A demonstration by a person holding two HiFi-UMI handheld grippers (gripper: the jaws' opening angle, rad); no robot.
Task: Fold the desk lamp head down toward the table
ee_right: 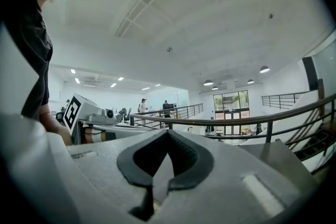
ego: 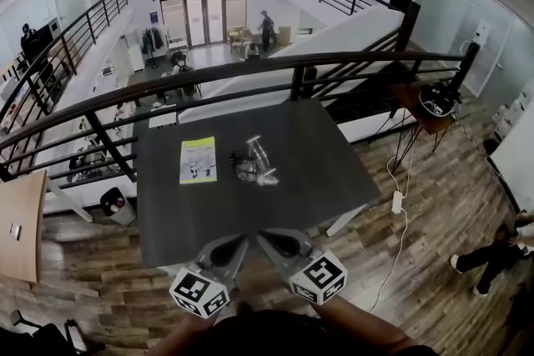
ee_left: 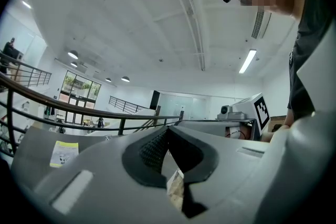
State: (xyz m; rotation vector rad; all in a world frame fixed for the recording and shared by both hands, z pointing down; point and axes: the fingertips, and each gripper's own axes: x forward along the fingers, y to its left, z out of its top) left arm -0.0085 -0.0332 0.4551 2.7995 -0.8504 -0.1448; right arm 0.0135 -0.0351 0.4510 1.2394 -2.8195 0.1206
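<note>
Holds left tongs pressed together on nothing; holds right tongs closed and empty too; poses both side by side, tips close, over the near edge of the worktop; leaves the desk lamp untouched at the worktop's middle, well apart from both; has a booklet near its left.

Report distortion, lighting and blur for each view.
Head view: strong fisheye bows the railing; the light is even, and the lamp is small but sharp. Left gripper view: dark vignetted corners, with the ceiling strip light blown out. Right gripper view: the same vignette, with the distant windows bright.
</note>
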